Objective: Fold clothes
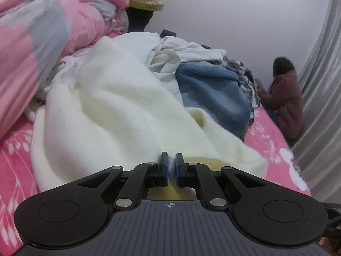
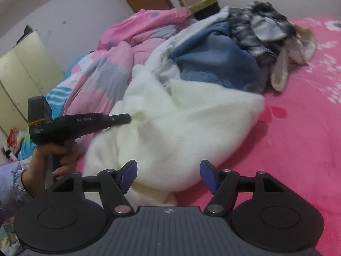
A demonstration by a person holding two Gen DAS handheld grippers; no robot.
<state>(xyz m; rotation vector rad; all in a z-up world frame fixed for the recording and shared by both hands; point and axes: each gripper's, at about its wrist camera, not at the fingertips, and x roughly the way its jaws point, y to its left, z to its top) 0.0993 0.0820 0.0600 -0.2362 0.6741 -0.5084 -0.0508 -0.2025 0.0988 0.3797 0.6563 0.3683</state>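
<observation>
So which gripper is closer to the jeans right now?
Left. The left gripper, shut on the white sweater, sits just short of the jeans. The right gripper hangs open at the sweater's near edge, farther back.

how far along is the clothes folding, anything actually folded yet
Nothing looks folded yet. In hand: the left gripper is shut on an edge of the cream fleece garment, which lies rumpled on the pink bedsheet; the right gripper is open above its near edge, holding nothing. Left: that garment, plus the heap behind it, including the blue denim piece and the black-and-white plaid piece.
</observation>
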